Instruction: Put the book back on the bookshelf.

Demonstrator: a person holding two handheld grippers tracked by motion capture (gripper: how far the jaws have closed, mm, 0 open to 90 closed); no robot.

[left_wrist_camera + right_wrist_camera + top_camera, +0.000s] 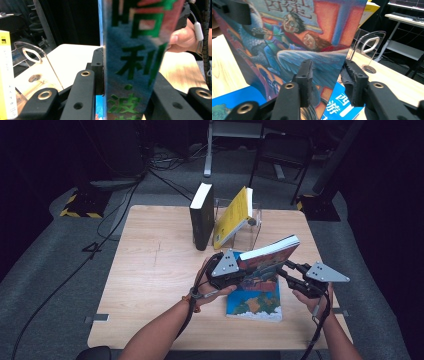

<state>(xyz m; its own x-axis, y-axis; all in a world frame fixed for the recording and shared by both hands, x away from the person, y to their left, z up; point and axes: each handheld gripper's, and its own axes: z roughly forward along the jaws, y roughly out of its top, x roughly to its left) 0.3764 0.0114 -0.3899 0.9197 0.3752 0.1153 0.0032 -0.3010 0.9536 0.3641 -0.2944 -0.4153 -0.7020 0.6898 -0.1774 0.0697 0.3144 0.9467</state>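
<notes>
Illustrated book (pixel 265 260), tilted up rightward, gripped by left tongs (pixel 243 276) and right tongs (pixel 281 268).

My high view sits above near table edge, faces forward and down, takes in whole table (pixel 150 270). My two gripper views ride low, close up, facing each other across lifted book (pixel 265 262) (pixel 135 62) (pixel 294 37); all three share it.

Bystanders on the wooden table (pixel 150 270)
Standing upright near the far edge, black book (pixel 202 216); just beside it, leaning tilted in a clear acrylic stand (pixel 254 227), yellow book (pixel 233 216); lying flat near the front edge, blue book (pixel 254 304).
</notes>
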